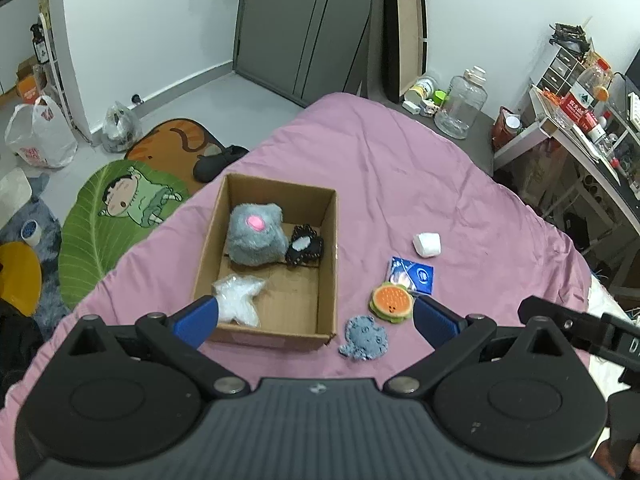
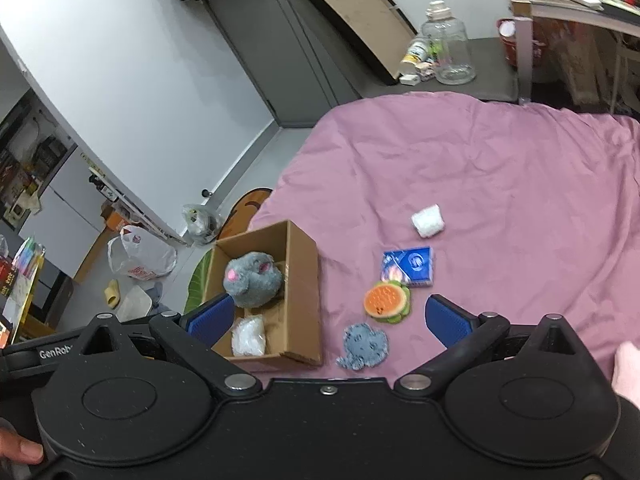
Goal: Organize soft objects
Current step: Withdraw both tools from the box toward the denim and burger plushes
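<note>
- Left gripper (image 1: 316, 320) and right gripper (image 2: 328, 318): both spread wide over the pink bedsheet (image 1: 420, 184), nothing between the blue pads
- Nearest, a grey-blue plush octopus (image 1: 364, 338), just right of the cardboard box (image 1: 326, 264)
- Beyond it, a burger-shaped plush (image 1: 391, 303) touching a blue packet (image 1: 412, 276)
- Farther right, a white soft lump (image 1: 427, 245)
- In the box: white star pillow (image 1: 238, 300) (near corner), grey fluffy toy (image 1: 256, 240), black item (image 1: 305, 246)
</note>
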